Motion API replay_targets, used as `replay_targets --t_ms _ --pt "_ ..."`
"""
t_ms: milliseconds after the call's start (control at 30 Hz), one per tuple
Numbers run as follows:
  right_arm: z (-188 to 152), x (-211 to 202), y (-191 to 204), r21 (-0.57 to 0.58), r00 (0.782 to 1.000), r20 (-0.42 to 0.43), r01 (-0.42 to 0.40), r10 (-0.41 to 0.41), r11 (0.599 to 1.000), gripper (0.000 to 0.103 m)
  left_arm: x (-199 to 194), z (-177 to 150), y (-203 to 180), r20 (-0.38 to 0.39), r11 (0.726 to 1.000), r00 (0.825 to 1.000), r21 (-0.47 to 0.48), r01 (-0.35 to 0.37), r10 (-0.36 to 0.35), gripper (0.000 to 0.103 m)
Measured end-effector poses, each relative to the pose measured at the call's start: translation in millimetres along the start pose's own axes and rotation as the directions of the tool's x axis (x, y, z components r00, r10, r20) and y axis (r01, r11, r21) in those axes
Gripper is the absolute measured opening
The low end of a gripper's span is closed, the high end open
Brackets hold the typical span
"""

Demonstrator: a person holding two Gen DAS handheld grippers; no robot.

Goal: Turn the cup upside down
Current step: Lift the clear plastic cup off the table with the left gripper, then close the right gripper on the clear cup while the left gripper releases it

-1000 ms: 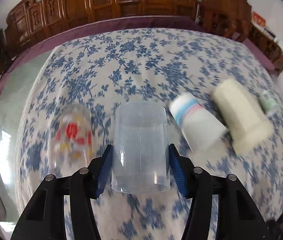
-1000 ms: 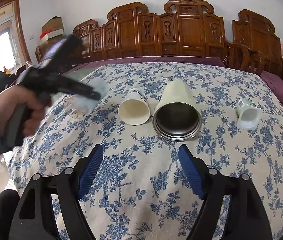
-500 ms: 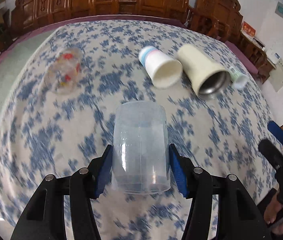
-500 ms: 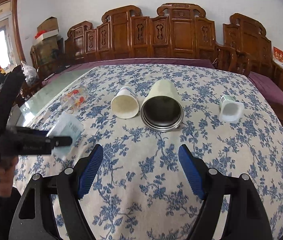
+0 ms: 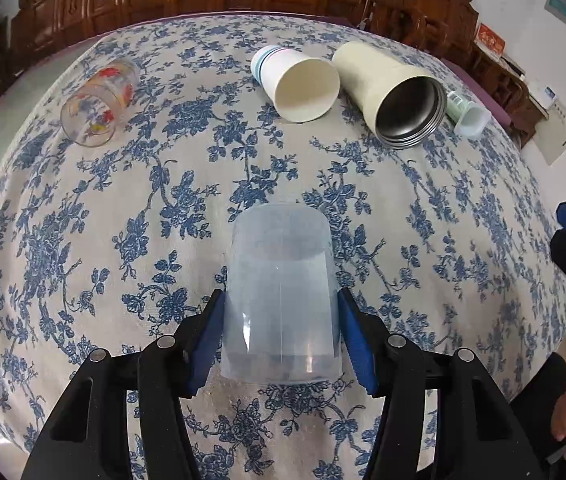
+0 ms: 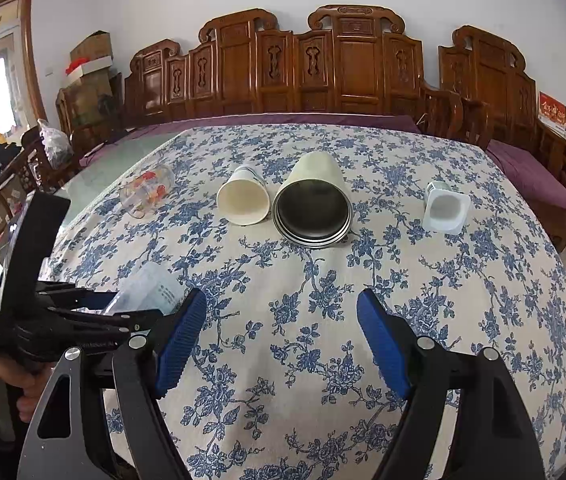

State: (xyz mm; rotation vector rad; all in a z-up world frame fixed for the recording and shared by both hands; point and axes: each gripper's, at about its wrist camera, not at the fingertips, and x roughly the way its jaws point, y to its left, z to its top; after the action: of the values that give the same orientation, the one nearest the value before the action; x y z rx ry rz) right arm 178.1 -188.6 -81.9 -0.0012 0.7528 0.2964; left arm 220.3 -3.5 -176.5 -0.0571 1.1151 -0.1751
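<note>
My left gripper [image 5: 281, 334] is shut on a clear plastic cup [image 5: 281, 300], its blue pads pressed on both sides. The cup points away from me over the near part of the floral tablecloth [image 5: 163, 184]. In the right wrist view the same cup [image 6: 149, 290] shows tilted in the left gripper [image 6: 123, 312] at the left edge. My right gripper [image 6: 281, 340] is open and empty above the near part of the tablecloth.
Lying on their sides at the far part of the table: a printed glass [image 5: 97, 104], a white paper cup [image 5: 297, 84], a cream steel tumbler [image 5: 393, 96] and a small pale green cup [image 5: 467, 114]. Carved wooden chairs [image 6: 323, 68] stand behind the table.
The left gripper has carried the clear cup from the far row back toward the near side of the table. The right gripper has stayed open and nearly still.
</note>
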Motion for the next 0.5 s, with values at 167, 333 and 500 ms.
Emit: replay_targets --t_ms 167,333,500 --pt "3 -5 3 0.001 1.000 0.011 0.000 0.000 1.000 0.080 -17 -5 4 0.046 1.000 0.999 0.003 0.002 -0.002 0.066" --pt "9 -6 14 -0.005 1.000 0.010 -0.024 0.024 1.000 0.080 -50 -5 12 0.116 1.000 0.993 0.010 -0.016 0.014 0.070" --pt "18 6 33 -0.006 0.995 -0.018 -0.096 0.096 0.995 0.073 -86 -10 27 0.213 0.996 0.973 -0.001 -0.086 0.084 0.084"
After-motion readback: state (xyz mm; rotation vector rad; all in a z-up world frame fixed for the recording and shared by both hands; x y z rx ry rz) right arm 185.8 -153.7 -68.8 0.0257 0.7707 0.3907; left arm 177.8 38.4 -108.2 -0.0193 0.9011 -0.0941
